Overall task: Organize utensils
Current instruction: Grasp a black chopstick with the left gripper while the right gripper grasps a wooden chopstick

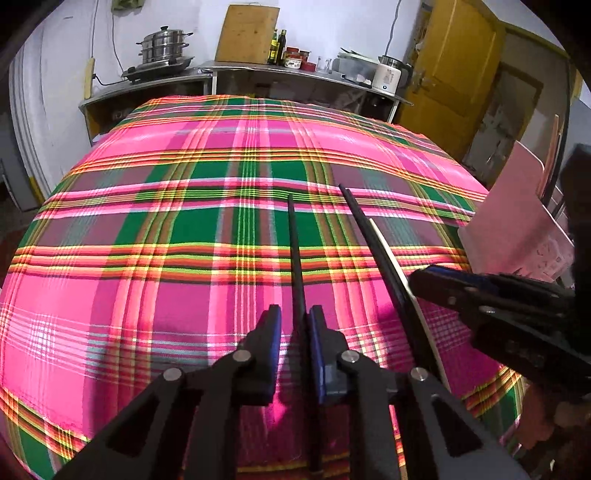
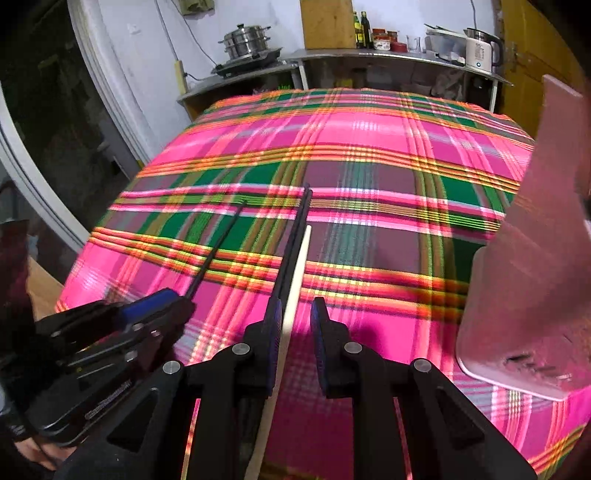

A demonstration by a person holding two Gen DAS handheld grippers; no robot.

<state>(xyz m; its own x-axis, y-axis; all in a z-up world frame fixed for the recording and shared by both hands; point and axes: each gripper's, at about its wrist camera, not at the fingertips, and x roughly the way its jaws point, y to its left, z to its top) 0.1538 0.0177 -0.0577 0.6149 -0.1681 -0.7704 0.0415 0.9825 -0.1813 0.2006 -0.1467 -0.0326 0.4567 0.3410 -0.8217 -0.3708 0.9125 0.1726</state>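
Note:
One black chopstick (image 1: 295, 251) runs forward from my left gripper (image 1: 293, 314), which is shut on it, the stick lying against the right pad. The right wrist view shows that gripper (image 2: 181, 299) at the lower left with the stick (image 2: 218, 247) jutting out of it. My right gripper (image 2: 295, 306) is shut on a bundle of black chopsticks (image 2: 295, 240) and one cream chopstick (image 2: 301, 266), all pressed to its left pad. The bundle (image 1: 369, 236) and right gripper (image 1: 413, 280) sit close to the right of the left one. A pink utensil holder (image 2: 535, 258) stands on the table at the right.
A pink and green plaid cloth (image 1: 184, 221) covers the table. Behind it a metal counter (image 1: 258, 70) carries a steamer pot (image 1: 164, 46), a wooden board (image 1: 247, 33), bottles and a white kettle (image 1: 388, 74). A yellow door (image 1: 450, 74) is at the back right.

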